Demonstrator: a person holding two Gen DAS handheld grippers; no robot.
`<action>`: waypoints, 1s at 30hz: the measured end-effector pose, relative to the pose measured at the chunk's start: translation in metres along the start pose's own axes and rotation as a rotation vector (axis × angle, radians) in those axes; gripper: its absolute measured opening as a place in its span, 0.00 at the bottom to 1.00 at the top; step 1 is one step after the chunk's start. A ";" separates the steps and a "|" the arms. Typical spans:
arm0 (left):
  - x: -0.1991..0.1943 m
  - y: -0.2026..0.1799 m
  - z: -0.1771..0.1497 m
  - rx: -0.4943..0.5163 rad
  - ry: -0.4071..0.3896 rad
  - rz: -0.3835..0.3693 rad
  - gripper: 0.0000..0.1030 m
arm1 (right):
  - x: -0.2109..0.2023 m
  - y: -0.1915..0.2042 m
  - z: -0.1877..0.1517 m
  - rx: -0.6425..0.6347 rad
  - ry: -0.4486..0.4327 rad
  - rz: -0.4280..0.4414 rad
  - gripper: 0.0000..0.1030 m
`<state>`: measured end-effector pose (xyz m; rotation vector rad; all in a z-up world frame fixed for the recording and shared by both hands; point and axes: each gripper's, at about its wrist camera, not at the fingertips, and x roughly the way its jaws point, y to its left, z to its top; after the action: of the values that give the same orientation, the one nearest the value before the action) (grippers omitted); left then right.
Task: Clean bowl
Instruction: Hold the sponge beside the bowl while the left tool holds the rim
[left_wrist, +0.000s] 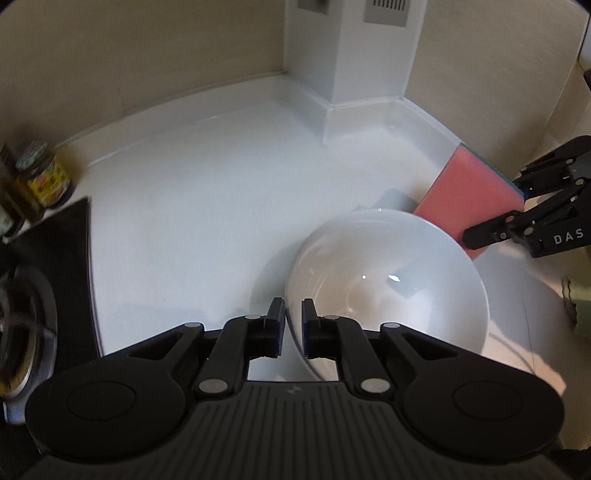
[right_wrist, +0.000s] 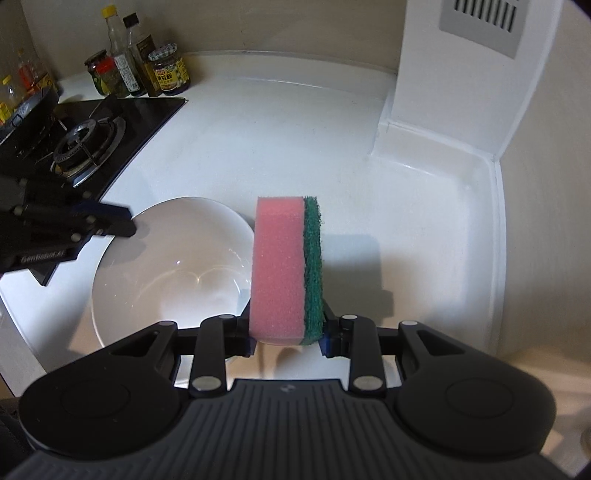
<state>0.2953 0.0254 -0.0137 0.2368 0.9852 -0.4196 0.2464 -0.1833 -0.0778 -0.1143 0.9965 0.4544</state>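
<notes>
A white bowl (left_wrist: 388, 291) stands empty on the white countertop (left_wrist: 207, 206). My left gripper (left_wrist: 291, 326) is shut on its near rim, one finger inside the wall and one outside. In the right wrist view the bowl (right_wrist: 166, 266) lies low on the left, with the left gripper (right_wrist: 120, 223) on its far-left rim. My right gripper (right_wrist: 286, 332) is shut on a pink sponge (right_wrist: 277, 266) with a green scouring side, held upright just right of the bowl. From the left wrist the sponge (left_wrist: 469, 192) and right gripper (left_wrist: 502, 205) hover beyond the bowl's far-right rim.
A black gas stove (right_wrist: 122, 122) with a burner (right_wrist: 79, 144) sits left of the bowl, with a dark pan (right_wrist: 29, 107) on it. Sauce jars and bottles (right_wrist: 168, 70) stand behind it. A white wall column (right_wrist: 443, 92) juts out at the back right. The counter's front edge runs close by the bowl.
</notes>
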 end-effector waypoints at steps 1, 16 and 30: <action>0.000 0.000 -0.001 0.003 0.001 0.003 0.06 | -0.001 0.001 -0.002 0.000 0.000 -0.001 0.26; 0.012 -0.008 0.001 0.109 0.033 0.023 0.05 | 0.009 0.007 0.009 -0.022 0.020 -0.020 0.26; 0.011 -0.014 -0.012 0.041 -0.021 0.069 0.05 | 0.012 0.015 0.013 -0.024 0.002 -0.053 0.26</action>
<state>0.2854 0.0152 -0.0291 0.3022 0.9462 -0.3782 0.2555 -0.1627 -0.0789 -0.1628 0.9883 0.4185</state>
